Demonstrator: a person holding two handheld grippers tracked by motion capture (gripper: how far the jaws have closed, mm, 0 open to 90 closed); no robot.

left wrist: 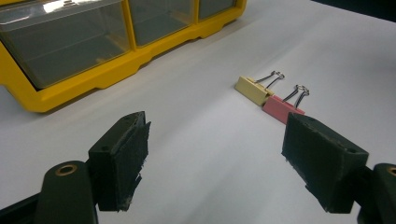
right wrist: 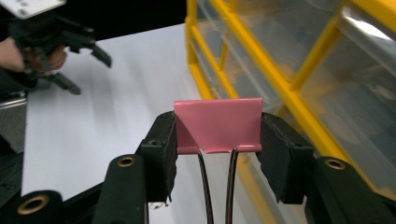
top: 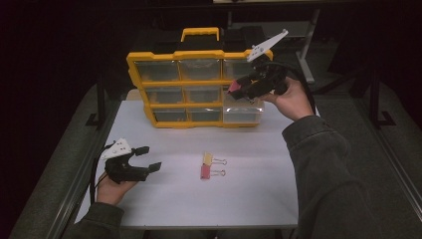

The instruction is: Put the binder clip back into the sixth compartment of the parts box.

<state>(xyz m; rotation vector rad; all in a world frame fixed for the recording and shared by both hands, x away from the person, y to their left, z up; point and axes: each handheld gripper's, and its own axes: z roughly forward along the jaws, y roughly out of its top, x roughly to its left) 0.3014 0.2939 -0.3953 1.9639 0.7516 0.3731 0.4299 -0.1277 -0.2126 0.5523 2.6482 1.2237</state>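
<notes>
My right gripper [right wrist: 217,133] is shut on a large pink binder clip [right wrist: 217,123], its black wire handles hanging down between the jaws. In the high view that gripper [top: 239,88] is raised in front of the right-hand drawers of the yellow organiser [top: 196,89], with the pink binder clip [top: 234,88] at its tip. My left gripper [top: 148,158] rests low at the table's left, open and holding nothing. Between its jaws in the left gripper view [left wrist: 215,154] lie a small cream binder clip [left wrist: 253,89] and a small red binder clip [left wrist: 281,108] on the white table.
The yellow organiser [left wrist: 112,70] has clear plastic drawers and a carry handle on top; its lower right drawer [top: 241,114] stands pulled out. The white table top [top: 249,194] spreads around the two small clips [top: 208,165]. Dark surroundings lie beyond the table edges.
</notes>
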